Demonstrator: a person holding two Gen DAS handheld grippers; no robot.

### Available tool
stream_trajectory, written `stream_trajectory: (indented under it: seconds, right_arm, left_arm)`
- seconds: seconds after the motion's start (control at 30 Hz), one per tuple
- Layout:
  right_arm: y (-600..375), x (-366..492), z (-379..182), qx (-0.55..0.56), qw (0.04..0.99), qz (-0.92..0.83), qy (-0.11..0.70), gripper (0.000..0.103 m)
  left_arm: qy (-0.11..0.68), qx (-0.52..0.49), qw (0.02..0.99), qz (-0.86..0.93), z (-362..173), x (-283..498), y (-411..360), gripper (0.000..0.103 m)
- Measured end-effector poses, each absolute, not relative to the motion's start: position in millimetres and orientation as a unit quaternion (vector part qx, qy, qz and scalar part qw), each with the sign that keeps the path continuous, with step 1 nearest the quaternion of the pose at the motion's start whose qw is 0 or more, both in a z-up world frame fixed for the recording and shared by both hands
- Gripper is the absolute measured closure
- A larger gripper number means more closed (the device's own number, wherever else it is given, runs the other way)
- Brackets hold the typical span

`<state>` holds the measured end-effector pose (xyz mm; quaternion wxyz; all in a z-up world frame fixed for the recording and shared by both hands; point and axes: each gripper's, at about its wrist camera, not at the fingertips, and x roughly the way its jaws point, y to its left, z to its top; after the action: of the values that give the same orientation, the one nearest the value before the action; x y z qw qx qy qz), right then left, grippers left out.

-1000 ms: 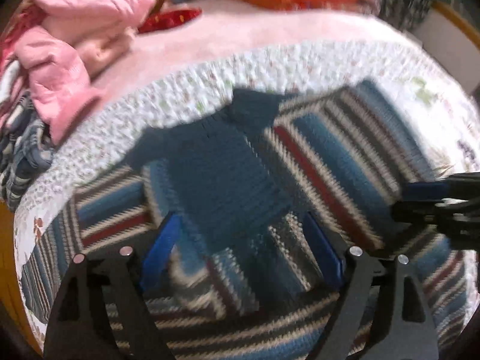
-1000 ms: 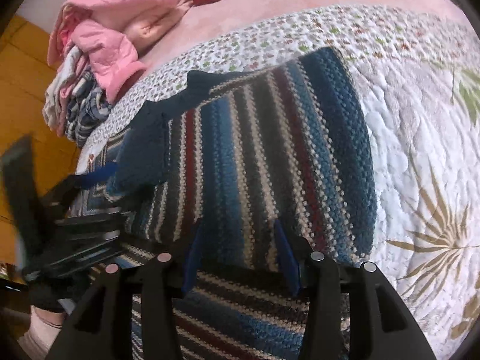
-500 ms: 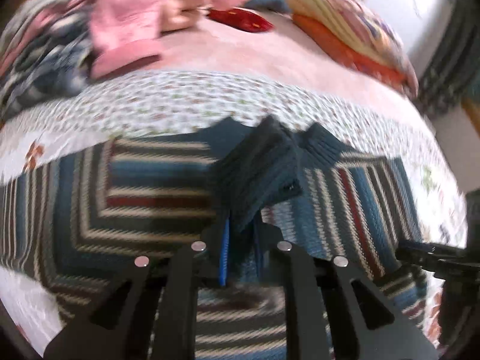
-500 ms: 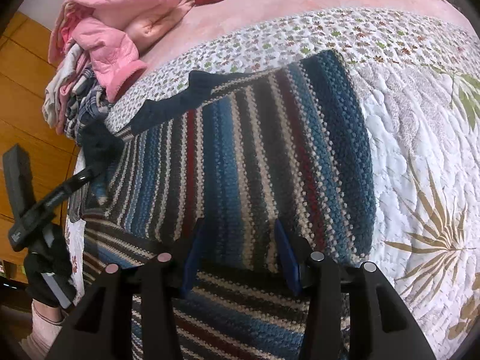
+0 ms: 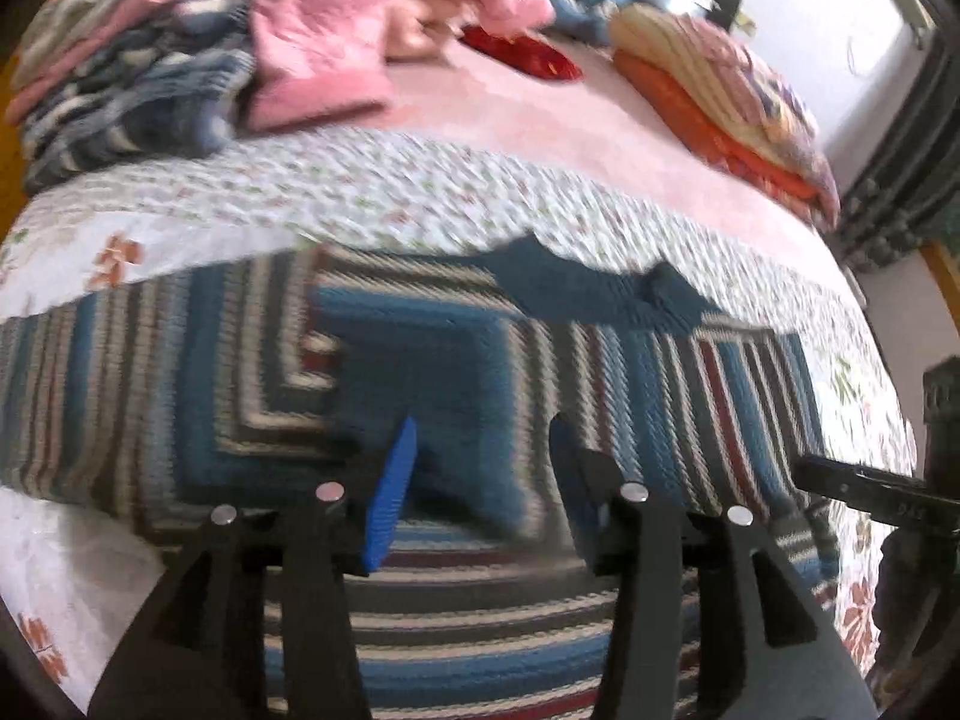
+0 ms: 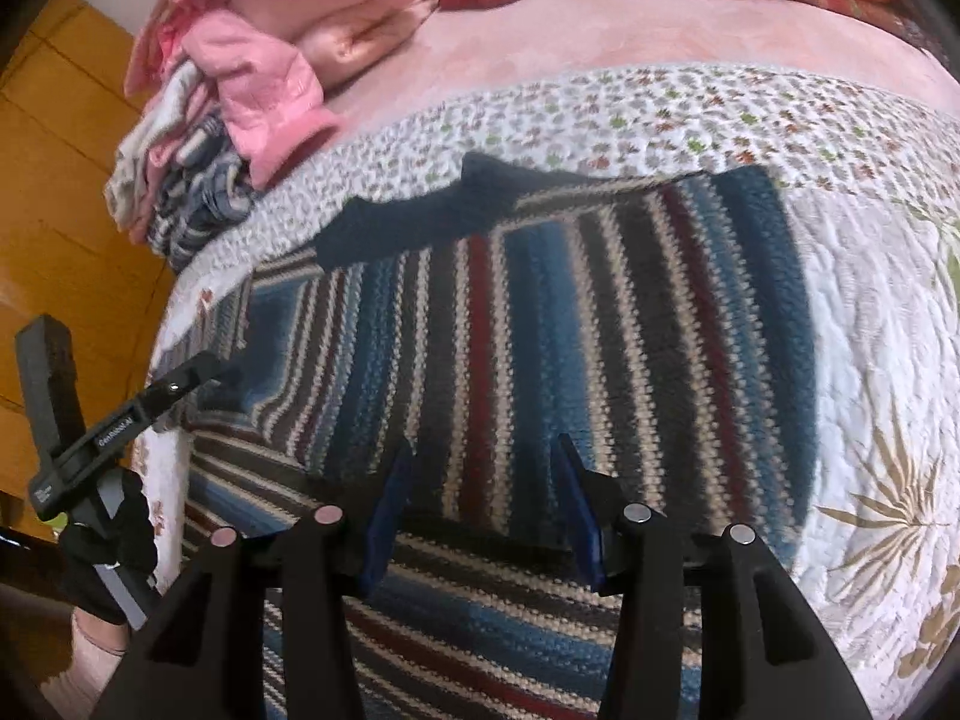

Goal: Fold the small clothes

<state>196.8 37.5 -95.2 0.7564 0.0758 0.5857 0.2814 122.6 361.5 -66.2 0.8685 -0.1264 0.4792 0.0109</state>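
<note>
A striped knit sweater (image 5: 630, 396) in blue, grey, cream and red lies spread on the floral quilt (image 5: 372, 198). Its dark blue collar (image 5: 600, 294) rests flat at the far edge. My left gripper (image 5: 480, 474) hovers open over the sweater's middle, nothing between its blue pads (image 5: 390, 492). In the right wrist view the same sweater (image 6: 630, 330) and collar (image 6: 420, 216) show. My right gripper (image 6: 483, 492) is open just above the sweater's near part, holding nothing. The left gripper (image 6: 186, 372) appears at the sweater's left edge there.
A heap of pink and striped clothes (image 5: 240, 54) sits at the far left of the bed. A red item (image 5: 522, 54) and folded orange and yellow blankets (image 5: 720, 90) lie farther back. The bed edge and yellow floor (image 6: 60, 192) are to the left.
Half a second ago my left gripper was shut on the dark blue collar piece and lifted it. Now it is open and the collar lies flat. The right gripper has barely moved.
</note>
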Motion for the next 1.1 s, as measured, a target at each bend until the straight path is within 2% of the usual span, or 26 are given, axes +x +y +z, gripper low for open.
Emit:
stream_trajectory:
  seconds: [0.13,0.2,0.47,0.53,0.57,0.67,0.93,1.1]
  right_arm:
    - [47.7,197.7,-125.4,0.058,0.741,0.262,0.616,0.055]
    - [48.7,196.9,-136.4,0.058,0.743,0.263,0.613,0.055]
    - [52.4,197.3,-127.3,0.069,0.742,0.246,0.619,0.054]
    - [54.3,190.0,-106.7,0.069,0.753,0.254,0.603,0.052]
    - [56.6,186.0,-97.8,0.065,0.758,0.26,0.595,0.047]
    - [68.4,168.1,-77.2,0.045,0.766,0.28,0.577,0.037]
    - [98.8,138.1,-84.7,0.006,0.757,0.301,0.58,0.036]
    - [107.2,140.8,-95.0,0.022,0.752,0.293,0.59,0.036]
  left_arm:
    - [0.528,-0.117,0.841,0.015,-107.0,136.3,356.2,0.057]
    - [0.518,-0.123,0.846,0.008,-115.1,135.8,359.7,0.056]
    - [0.519,-0.144,0.842,0.005,-100.5,129.5,369.9,0.055]
    - [0.505,-0.163,0.847,0.01,-86.1,113.1,383.5,0.043]
    - [0.497,-0.169,0.851,0.014,-79.9,103.7,391.1,0.035]
    - [0.481,-0.18,0.857,0.043,-67.9,66.6,428.7,0.031]
    - [0.466,-0.246,0.829,0.187,-77.5,-42.2,577.3,0.03]
    - [0.432,-0.355,0.796,0.23,-93.9,-78.2,665.3,0.031]
